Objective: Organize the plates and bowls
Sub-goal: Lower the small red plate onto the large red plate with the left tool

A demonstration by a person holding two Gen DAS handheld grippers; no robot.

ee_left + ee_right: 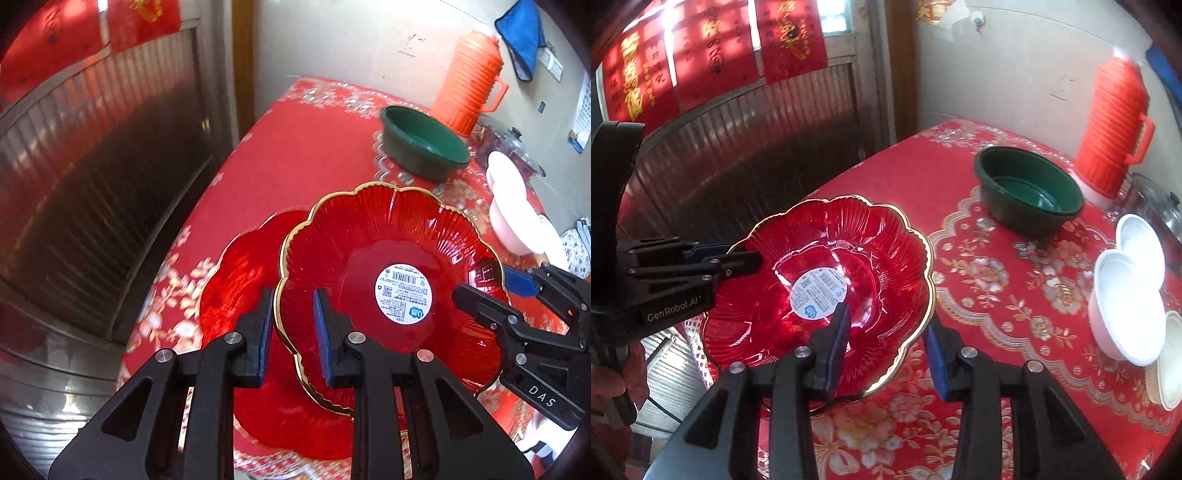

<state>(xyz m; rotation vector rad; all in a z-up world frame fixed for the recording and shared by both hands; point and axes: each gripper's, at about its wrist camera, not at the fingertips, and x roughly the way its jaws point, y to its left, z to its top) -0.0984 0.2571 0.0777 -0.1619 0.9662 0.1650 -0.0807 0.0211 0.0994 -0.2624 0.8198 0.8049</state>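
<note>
While the red scalloped glass plate with the gold rim hangs tilted above the worktop, both grippers have a hold on its edge. The left gripper has its fingers clamped on the rim at one side; the right gripper straddles the opposite rim with its blue-padded fingers somewhat apart, one pad against the inner face, and I cannot tell whether the outer pad touches the glass.

A second red scalloped plate lies flat on the floral red cloth just below, so the step looks like stacking one on the other. Doing it well probably means levelling the held plate, lining up the scallops, and lowering it gently before either grip lets go, since glass on glass may chip or slide, and a one-sided hold on a thin rim could let it swing.

Further back stand a dark green round plastic basin and an orange ribbed thermos jug; white bowls sit stacked at the right, near a glass-lidded pot. None stands between the two plates; the nearby worktop edge is the main hazard.
</note>
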